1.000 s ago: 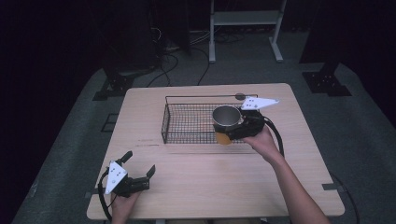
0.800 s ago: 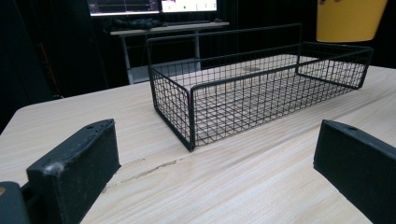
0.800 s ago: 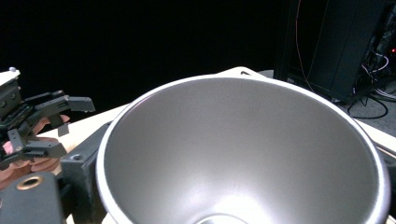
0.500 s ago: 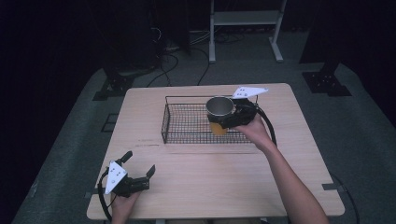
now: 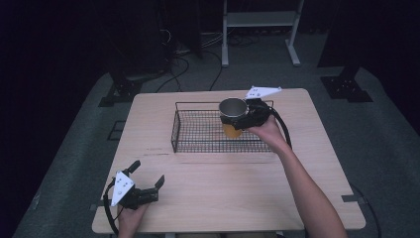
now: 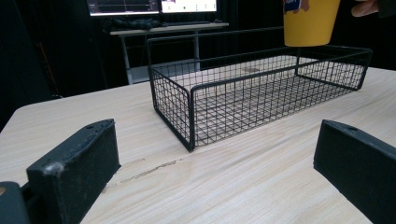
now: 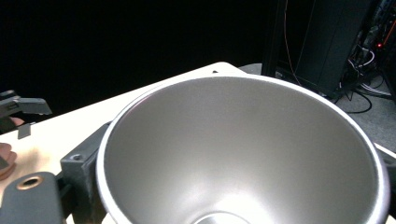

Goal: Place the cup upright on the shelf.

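Observation:
A yellow cup (image 5: 232,118) with a silvery inside hangs upright above the right part of a black wire basket (image 5: 198,141); my right gripper (image 5: 242,115) is shut on it. From the left gripper view the cup's yellow wall (image 6: 310,21) floats clear over the basket's far rim (image 6: 261,70). The right gripper view looks down into the cup's empty metal bowl (image 7: 243,154), jaws at both sides. My left gripper (image 5: 147,175) rests open near the table's front left corner, nothing between its jaws; its fingers (image 6: 77,165) frame the basket.
The basket stands at the back middle of the light wooden table (image 5: 237,193) and holds nothing I can see. A white shelf frame (image 5: 257,29) and cables lie on the dark floor behind the table.
My right gripper has carried the cup leftward and up, from the basket's right end to above its right part. The left gripper has stayed put.

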